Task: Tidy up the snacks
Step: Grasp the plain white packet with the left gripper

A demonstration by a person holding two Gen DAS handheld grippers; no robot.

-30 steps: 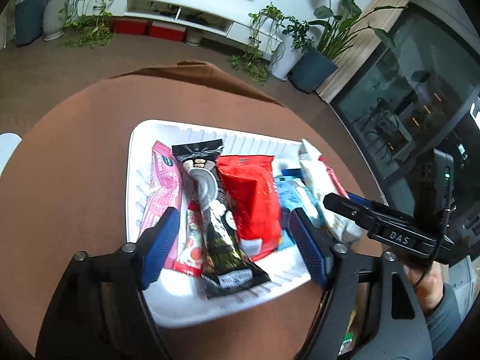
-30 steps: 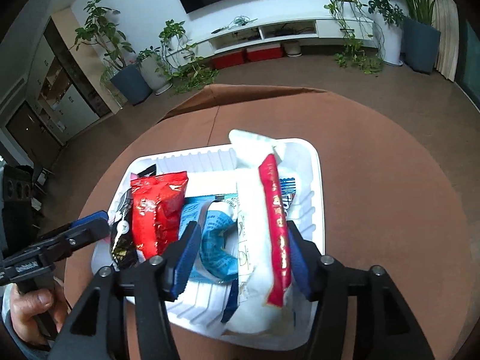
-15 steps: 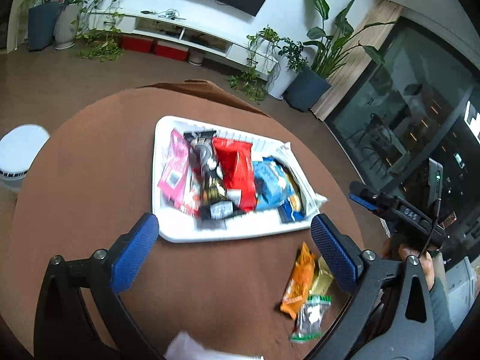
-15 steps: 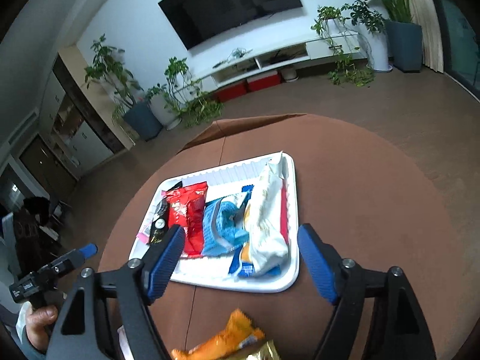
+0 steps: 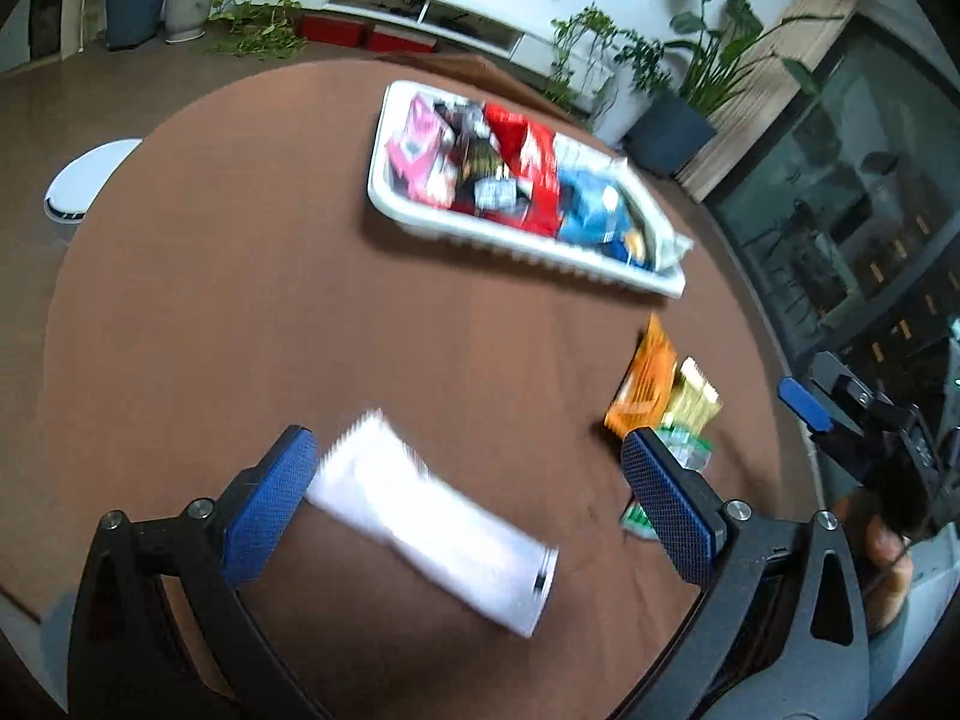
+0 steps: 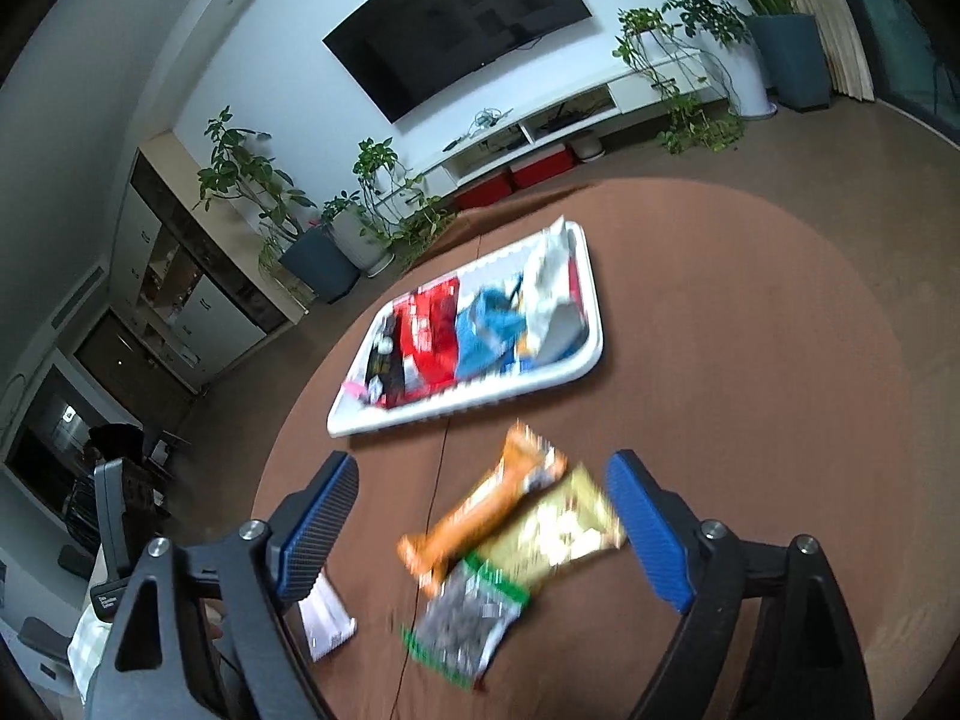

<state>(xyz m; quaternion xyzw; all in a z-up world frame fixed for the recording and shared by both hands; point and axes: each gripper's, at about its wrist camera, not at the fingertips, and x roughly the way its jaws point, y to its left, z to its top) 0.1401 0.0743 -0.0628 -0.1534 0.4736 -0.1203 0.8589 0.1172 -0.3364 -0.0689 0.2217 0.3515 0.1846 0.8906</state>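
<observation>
This is a living room in a home. A big dark TV hangs on the white wall, and under it stands a low white TV shelf with red boxes below. Many potted plants stand along the wall. At the left side there is a cabinet with glass doors. A round brown table stands in front, on a brown floor. A large dark window is at the right.
</observation>
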